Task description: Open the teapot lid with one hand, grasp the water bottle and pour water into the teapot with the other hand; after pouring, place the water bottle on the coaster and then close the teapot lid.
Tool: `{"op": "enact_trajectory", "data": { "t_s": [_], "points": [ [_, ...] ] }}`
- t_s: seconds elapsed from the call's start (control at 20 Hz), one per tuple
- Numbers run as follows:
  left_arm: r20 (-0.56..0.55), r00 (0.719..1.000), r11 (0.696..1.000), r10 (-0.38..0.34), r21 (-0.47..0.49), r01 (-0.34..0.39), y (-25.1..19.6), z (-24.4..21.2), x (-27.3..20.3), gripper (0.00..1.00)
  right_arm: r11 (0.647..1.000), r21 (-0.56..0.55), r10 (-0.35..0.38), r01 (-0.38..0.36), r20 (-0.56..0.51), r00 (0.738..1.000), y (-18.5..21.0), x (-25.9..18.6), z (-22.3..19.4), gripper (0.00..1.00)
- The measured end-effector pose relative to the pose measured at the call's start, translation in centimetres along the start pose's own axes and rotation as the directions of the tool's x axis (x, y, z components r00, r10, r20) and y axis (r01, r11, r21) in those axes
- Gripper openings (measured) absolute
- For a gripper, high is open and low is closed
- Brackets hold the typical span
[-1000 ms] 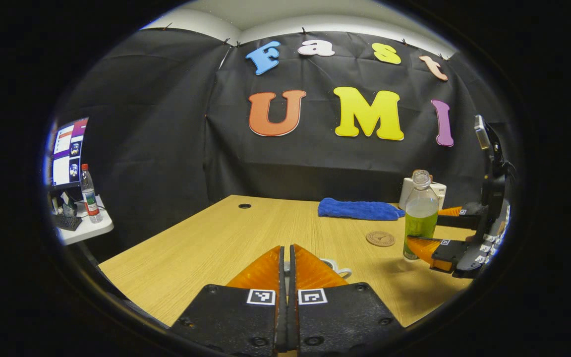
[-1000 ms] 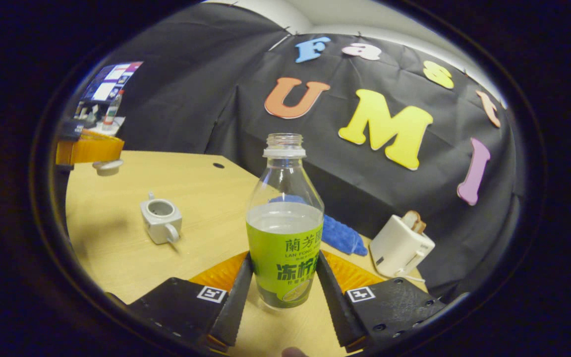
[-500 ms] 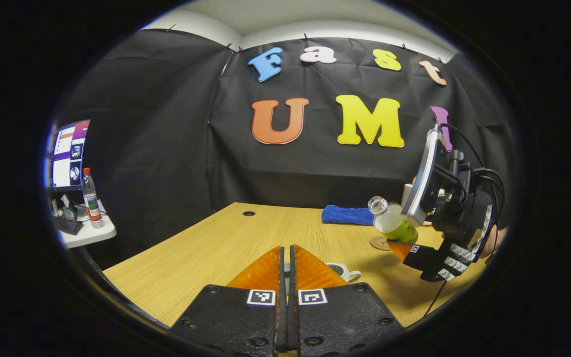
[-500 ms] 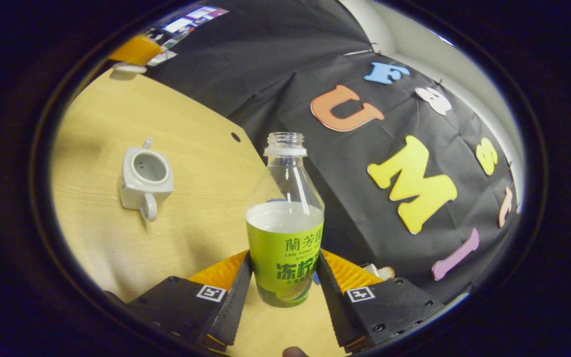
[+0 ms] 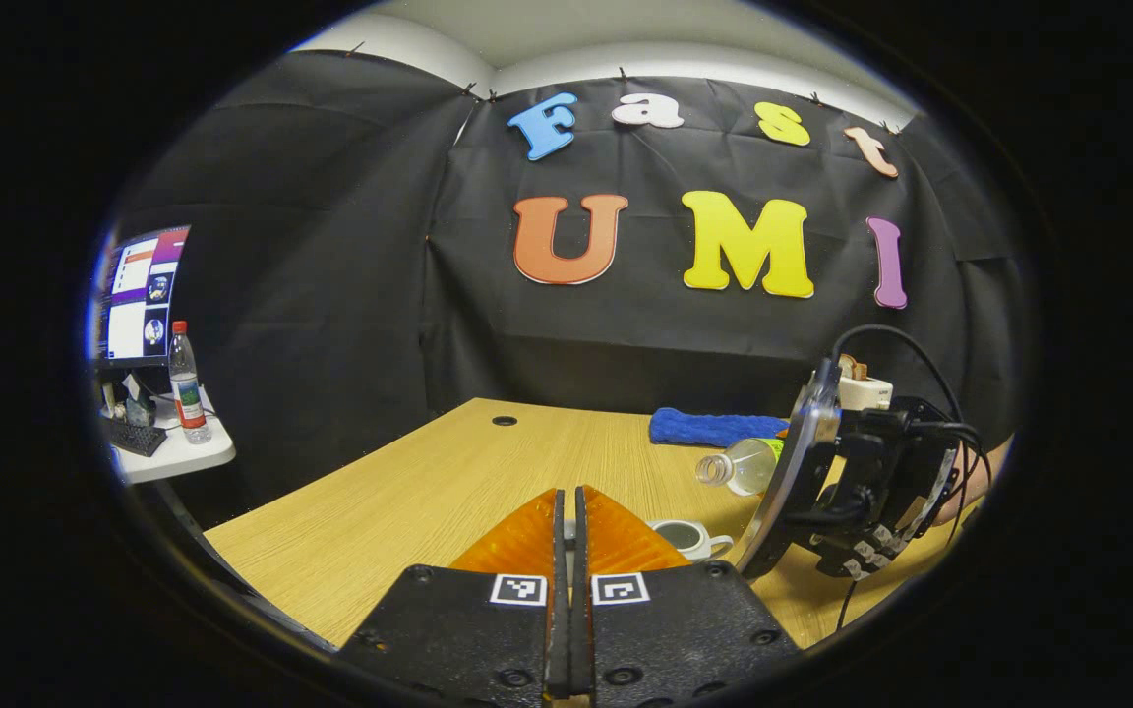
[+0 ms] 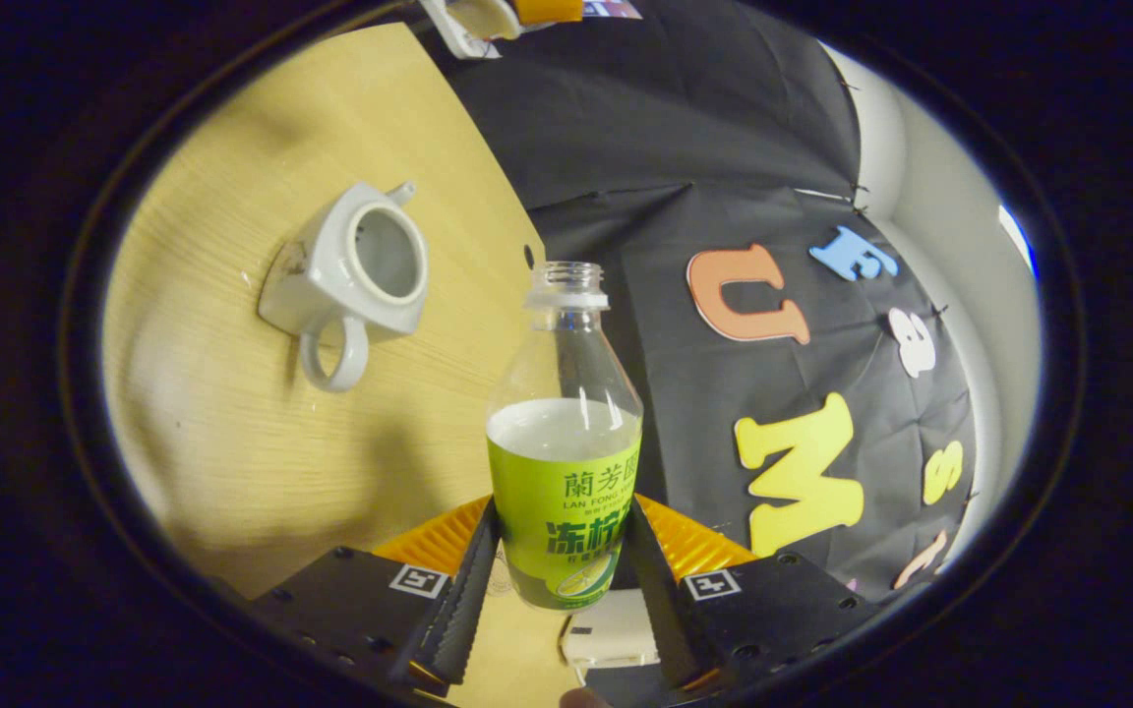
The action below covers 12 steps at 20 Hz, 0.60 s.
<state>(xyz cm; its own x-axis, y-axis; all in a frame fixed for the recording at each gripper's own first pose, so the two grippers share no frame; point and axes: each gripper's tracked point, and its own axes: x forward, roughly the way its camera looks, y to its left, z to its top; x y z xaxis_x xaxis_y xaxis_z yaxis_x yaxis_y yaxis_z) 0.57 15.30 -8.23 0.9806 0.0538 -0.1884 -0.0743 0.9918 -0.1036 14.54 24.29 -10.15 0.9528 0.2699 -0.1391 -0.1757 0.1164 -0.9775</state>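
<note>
My right claw (image 6: 559,580) grips the water bottle (image 6: 565,462) by its label, both fingers pressed on it, tipped with its open neck toward the lidless teapot (image 6: 350,275) at ten o'clock on the surface (image 6: 232,442). My left claw (image 5: 569,531) is closed, though I cannot tell what it pinches; beyond it, at one o'clock, I see the teapot (image 5: 689,539) below the tilted bottle (image 5: 739,465).

You have one teapot (image 6: 360,270) on one wooden table (image 5: 409,492), and one uncapped water bottle (image 6: 565,462) with a green label. Farther off you have a second bottle (image 5: 185,383), capped, on one small side table (image 5: 173,454), beside one monitor (image 5: 139,295). You also have one blue cloth (image 5: 709,428) and one white toaster (image 5: 864,390).
</note>
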Motion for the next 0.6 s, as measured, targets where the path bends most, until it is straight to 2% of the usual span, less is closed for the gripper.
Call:
{"op": "enact_trajectory", "data": {
  "t_s": [0.2, 0.6],
  "points": [
    [-0.004, 1.0, 1.0, -0.002, -0.004, 0.002, 0.1, -0.2, 0.1, 0.02, 0.995, -0.096, -0.036, 0.038, 0.03, 0.999, -0.6, 0.2, 0.5, 0.73],
    [0.008, 1.0, 1.0, 0.005, -0.018, -0.005, 0.7, 0.1, -0.2, 0.02, 0.948, -0.307, -0.072, 0.09, 0.069, 0.995, -1.6, 0.1, 1.1, 0.73]
  ]
}}
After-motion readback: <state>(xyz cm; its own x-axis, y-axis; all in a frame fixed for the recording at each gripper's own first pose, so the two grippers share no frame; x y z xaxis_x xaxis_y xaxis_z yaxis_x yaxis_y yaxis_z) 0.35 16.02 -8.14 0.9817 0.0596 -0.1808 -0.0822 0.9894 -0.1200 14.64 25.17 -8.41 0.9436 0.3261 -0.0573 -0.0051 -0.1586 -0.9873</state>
